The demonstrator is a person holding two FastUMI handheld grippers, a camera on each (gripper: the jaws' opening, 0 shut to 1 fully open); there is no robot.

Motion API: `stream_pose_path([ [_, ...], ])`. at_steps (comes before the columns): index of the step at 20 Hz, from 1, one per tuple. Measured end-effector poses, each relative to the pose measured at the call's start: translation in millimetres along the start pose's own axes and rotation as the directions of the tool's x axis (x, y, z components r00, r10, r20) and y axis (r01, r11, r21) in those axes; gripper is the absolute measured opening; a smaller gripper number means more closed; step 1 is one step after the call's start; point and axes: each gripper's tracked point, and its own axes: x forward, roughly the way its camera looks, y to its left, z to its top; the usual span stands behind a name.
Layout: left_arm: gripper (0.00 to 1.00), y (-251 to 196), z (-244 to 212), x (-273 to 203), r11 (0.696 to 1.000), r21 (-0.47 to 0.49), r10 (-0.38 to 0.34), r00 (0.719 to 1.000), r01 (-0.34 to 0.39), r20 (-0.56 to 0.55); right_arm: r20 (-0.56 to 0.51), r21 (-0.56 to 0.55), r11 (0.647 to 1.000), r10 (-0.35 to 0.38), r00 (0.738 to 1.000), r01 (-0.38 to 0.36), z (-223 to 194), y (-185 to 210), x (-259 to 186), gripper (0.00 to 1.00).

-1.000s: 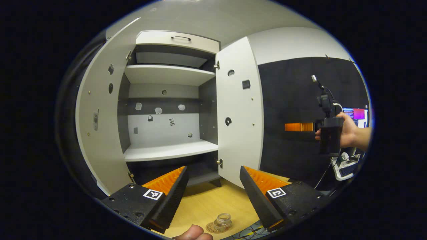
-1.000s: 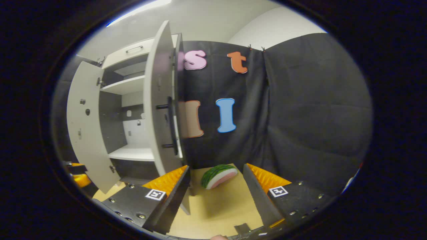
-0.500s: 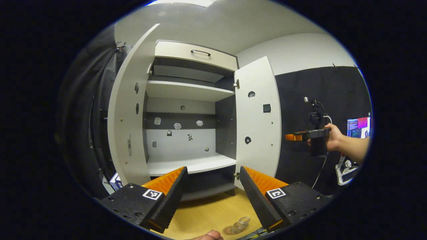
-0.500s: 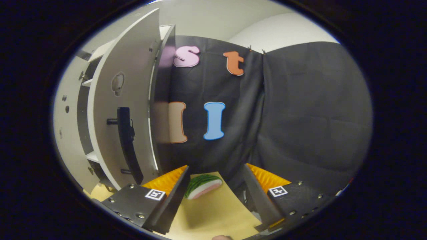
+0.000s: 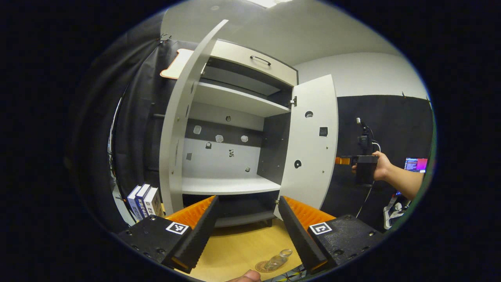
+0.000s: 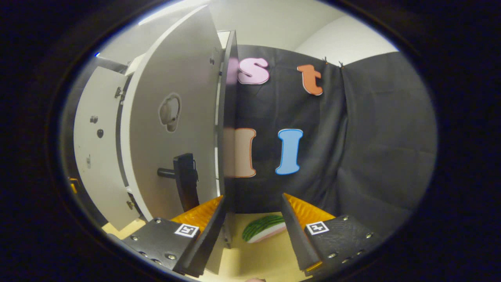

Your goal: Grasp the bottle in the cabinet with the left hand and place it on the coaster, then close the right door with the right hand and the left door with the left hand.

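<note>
The white cabinet (image 5: 231,184) stands with both doors swung out and its shelves bare. A small clear bottle (image 5: 277,260) rests on a round coaster (image 5: 261,268) on the wooden table, just below my left gripper (image 5: 246,231), which is open and holds nothing. My right gripper (image 6: 252,231) is open too and sits behind the right door (image 6: 176,129), close to the door's black handle (image 6: 186,180). In the left gripper view, a hand holds the right gripper (image 5: 362,164) just right of the right door (image 5: 309,145). The left door (image 5: 176,129) stands wide out.
A watermelon slice (image 6: 263,233) lies on the table by the black cloth wall, between my right fingers. Several books (image 5: 143,199) stand left of the cabinet. A drawer with a handle (image 5: 260,59) tops the cabinet. A lit screen (image 5: 415,164) glows at far right.
The left gripper has drawn back and swung left, bringing the books and the left door's edge into sight. The right gripper has come nearer the right door's outer face; its handle looms larger.
</note>
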Motion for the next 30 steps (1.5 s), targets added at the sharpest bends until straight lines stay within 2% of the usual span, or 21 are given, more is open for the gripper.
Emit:
stream_pose_path([
  [1, 1.0, 6, -1, -2, 1.0, -0.011, 0.017, 1.0, -0.017, -0.005, 0.008, -0.001, 1.0, 0.0, 1.0, 0.0, 1, 2, 0, 0.81],
  [2, 0.96, 12, -2, -6, 0.999, -0.016, 0.033, 0.999, -0.033, -0.008, 0.018, -0.007, 1.0, -0.001, 1.0, 0.001, 3, 4, 0, 0.84],
  [3, 0.97, 16, -1, -7, 0.999, -0.02, 0.043, 0.999, -0.043, -0.002, 0.027, -0.01, 1.0, 0.004, 1.0, -0.004, 3, 8, -1, 0.81],
  [5, 0.97, 26, -4, -11, 0.997, -0.012, 0.073, 0.997, -0.073, 0.001, 0.021, 0.011, 0.999, 0.038, 0.999, -0.039, 1, 24, 0, 0.81],
  [6, 0.97, 32, -6, -14, 0.996, -0.006, 0.091, 0.996, -0.091, -0.003, 0.028, 0.039, 0.999, 0.022, 0.999, -0.023, 3, 29, 4, 0.84],
  [7, 1.0, 36, -9, -15, 0.994, 0.004, 0.106, 0.994, -0.105, -0.011, 0.02, 0.051, 0.999, 0.008, 1.0, -0.009, 3, 31, 8, 0.81],
  [9, 0.97, 45, -10, -15, 0.99, 0.026, 0.138, 0.99, -0.137, -0.015, 0.018, 0.045, 0.999, -0.019, 1.0, 0.018, 3, 36, 15, 0.84],
  [11, 0.97, 52, -5, -24, 0.986, 0.037, 0.163, 0.987, -0.162, 0.001, 0.035, 0.052, 0.999, -0.009, 0.999, 0.007, 4, 40, 18, 0.85],
  [12, 0.97, 56, -4, -29, 0.984, 0.042, 0.174, 0.985, -0.174, 0.003, 0.044, 0.065, 0.998, -0.008, 0.999, 0.005, 5, 39, 18, 0.82],
  [14, 0.97, 67, -4, -41, 0.978, 0.053, 0.2, 0.98, -0.2, 0.005, 0.043, 0.088, 0.996, -0.001, 0.999, -0.003, 3, 41, 20, 0.85],
  [16, 0.97, 83, -5, -50, 0.969, 0.07, 0.239, 0.971, -0.238, -0.002, 0.05, 0.091, 0.996, 0.016, 0.999, -0.02, 4, 47, 21, 0.82],
  [17, 0.96, 91, -3, -56, 0.963, 0.079, 0.26, 0.966, -0.259, -0.003, 0.056, 0.085, 0.996, 0.009, 0.998, -0.013, 3, 49, 21, 0.87],
  [21, 0.96, 126, 13, -77, 0.934, 0.131, 0.333, 0.943, -0.333, 0.02, 0.082, 0.072, 0.997, 0.033, 0.996, -0.039, 6, 61, 25, 0.87],
  [22, 0.93, 134, 17, -81, 0.928, 0.133, 0.347, 0.938, -0.347, 0.025, 0.079, 0.083, 0.996, 0.037, 0.996, -0.044, 5, 63, 25, 0.87],
  [24, 0.96, 151, 23, -88, 0.912, 0.127, 0.388, 0.921, -0.39, 0.042, 0.082, 0.095, 0.994, 0.048, 0.996, -0.055, 4, 69, 26, 0.87],
  [26, 0.96, 165, 28, -90, 0.897, 0.115, 0.424, 0.905, -0.426, 0.048, 0.081, 0.1, 0.993, 0.058, 0.995, -0.066, 5, 75, 29, 0.87],
  [27, 0.93, 171, 31, -91, 0.892, 0.11, 0.436, 0.899, -0.439, 0.051, 0.081, 0.101, 0.992, 0.062, 0.995, -0.07, 4, 78, 28, 0.87],
  [29, 0.96, 178, 36, -88, 0.884, 0.107, 0.451, 0.891, -0.454, 0.053, 0.089, 0.101, 0.992, 0.067, 0.994, -0.076, 5, 84, 31, 0.87],
  [30, 0.93, 183, 37, -86, 0.88, 0.108, 0.459, 0.887, -0.463, 0.053, 0.09, 0.103, 0.992, 0.069, 0.994, -0.078, 5, 88, 32, 0.87],
])
